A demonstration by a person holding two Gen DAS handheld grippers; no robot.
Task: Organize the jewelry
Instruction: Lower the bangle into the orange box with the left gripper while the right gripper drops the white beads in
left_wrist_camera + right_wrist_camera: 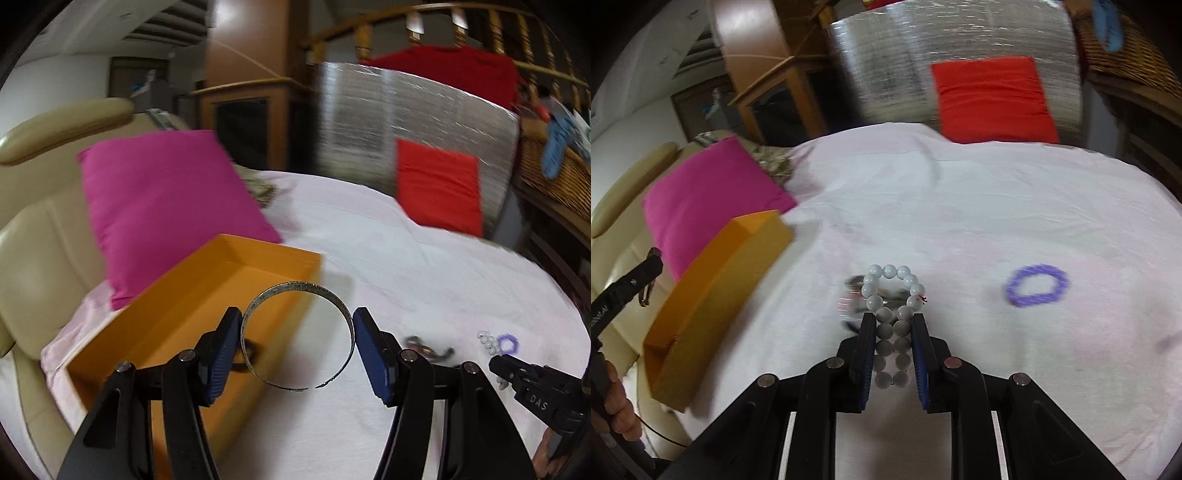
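My left gripper [297, 341] is shut on a silver bangle [297, 290], held upright between its blue pads just right of the orange box [236, 266]. A dark item [251, 349] lies in the box. My right gripper [893, 343] is shut on a white bead bracelet [892, 291], squeezed into a narrow loop above the white sheet [960, 206]. A purple bracelet [1036, 285] lies on the sheet to the right. A dark blurred piece of jewelry [853, 295] lies behind the beads; it also shows in the left wrist view [424, 347]. The right gripper's body [535, 387] shows there too.
A pink cushion [162, 206] leans on the beige sofa [33, 258] behind the box. A red cushion [991, 99] rests against a silver foil panel [942, 48] at the back. A wicker basket [554, 177] stands at the far right.
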